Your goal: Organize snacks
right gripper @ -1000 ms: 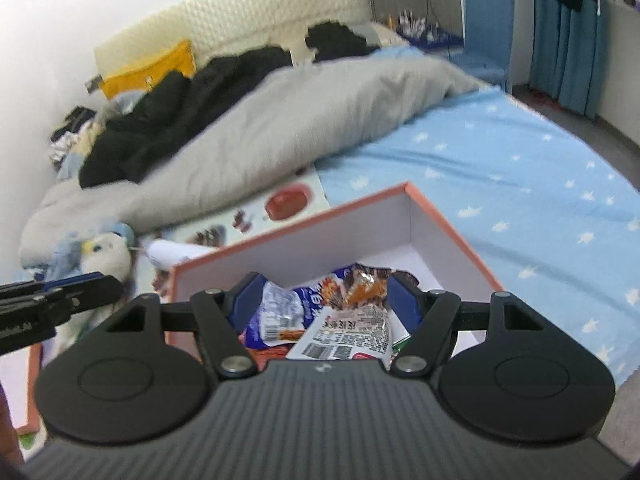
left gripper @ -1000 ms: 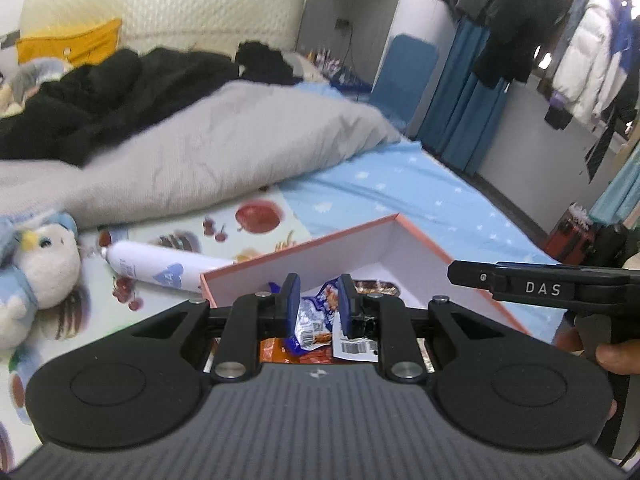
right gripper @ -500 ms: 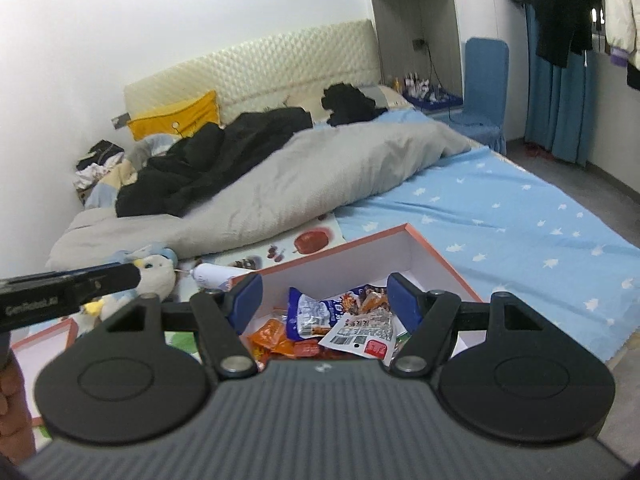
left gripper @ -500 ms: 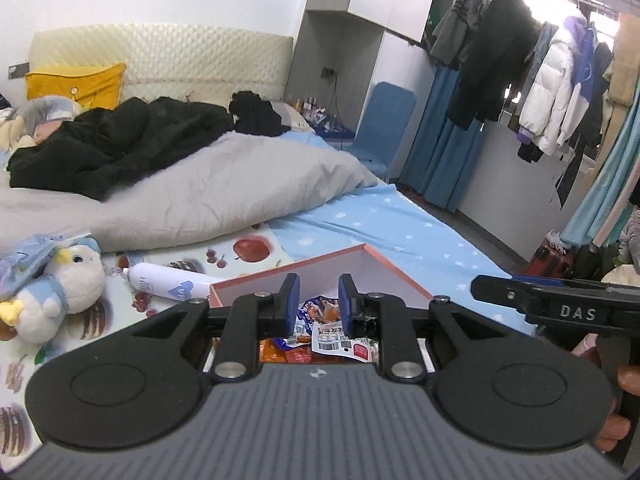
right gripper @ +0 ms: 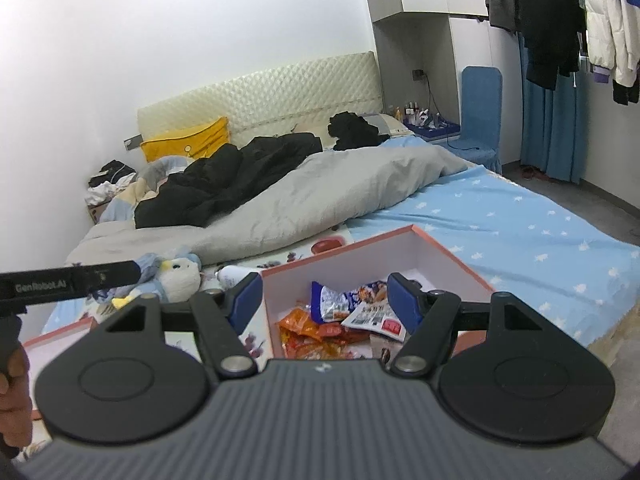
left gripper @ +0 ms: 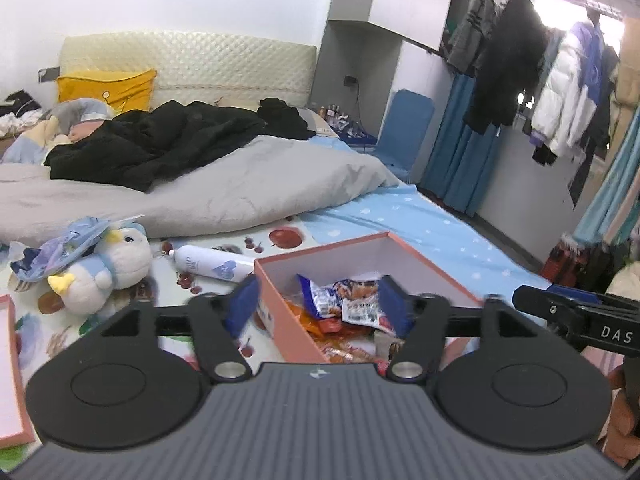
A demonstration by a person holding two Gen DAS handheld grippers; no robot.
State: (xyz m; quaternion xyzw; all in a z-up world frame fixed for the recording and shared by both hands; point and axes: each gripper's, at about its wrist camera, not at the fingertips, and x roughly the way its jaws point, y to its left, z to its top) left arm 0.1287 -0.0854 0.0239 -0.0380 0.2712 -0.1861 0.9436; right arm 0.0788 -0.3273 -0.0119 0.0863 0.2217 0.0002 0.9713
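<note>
Two markings were legible. White capitals "DAS" stood on the black bar of the right gripper (left gripper: 576,314), which appeared to the right of the pink box (left gripper: 424,258) in the left wrist view. Pale lettering "GenRobot.AI" stood on the black bar of the left gripper (right gripper: 68,280), which appeared to the left of the pink box (right gripper: 452,258) in the right wrist view. A white bottle (left gripper: 212,265) lying just left of the box carried a blue heart mark and small print that was too small to read. The snack packets (right gripper: 352,310) inside the box carried printed labels and a red patch, but none of that print could be read.
</note>
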